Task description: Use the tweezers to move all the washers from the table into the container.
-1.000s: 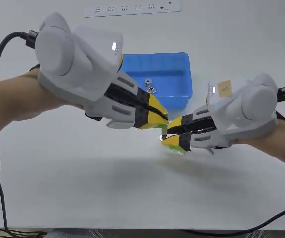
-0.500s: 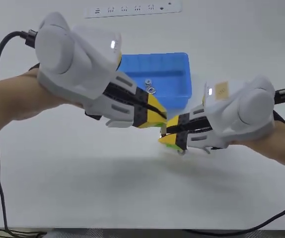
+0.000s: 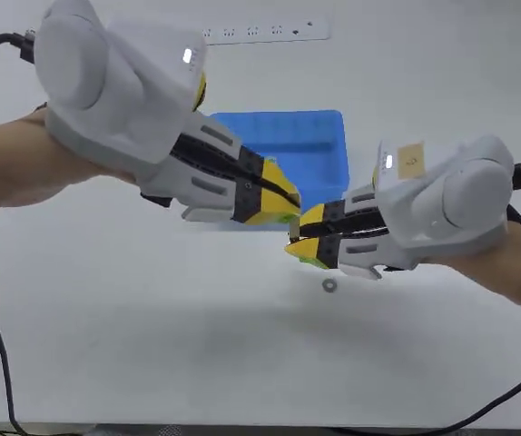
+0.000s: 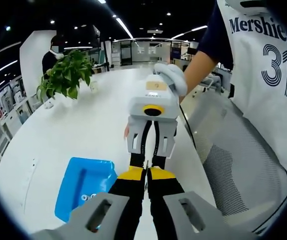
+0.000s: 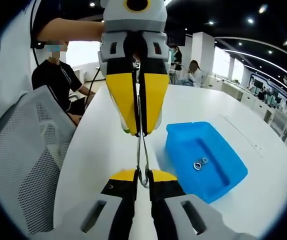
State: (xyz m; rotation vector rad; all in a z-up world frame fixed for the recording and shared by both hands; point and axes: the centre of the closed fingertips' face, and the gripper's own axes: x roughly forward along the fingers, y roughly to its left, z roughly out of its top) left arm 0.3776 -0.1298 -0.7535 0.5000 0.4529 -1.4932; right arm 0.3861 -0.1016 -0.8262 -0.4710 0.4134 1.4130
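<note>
Head view, quick note: one washer point(image 3: 330, 286) is seen on the desk point(image 3: 152, 345), near side of the blue container point(image 3: 329, 136), just below the right tongs point(image 3: 295, 247). These and the left tongs point(image 3: 288, 207) are clamped on the tweezers point(image 5: 141, 150). The tweezer tips are best lowered squarely over the washer's rim. Half a second earlier it was tucked under the tongs; now it's uncovered.

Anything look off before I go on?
One washer lies on the table, outside the container. Left gripper and right gripper both seem clamped on the same tweezers. Nothing damaged.
</note>
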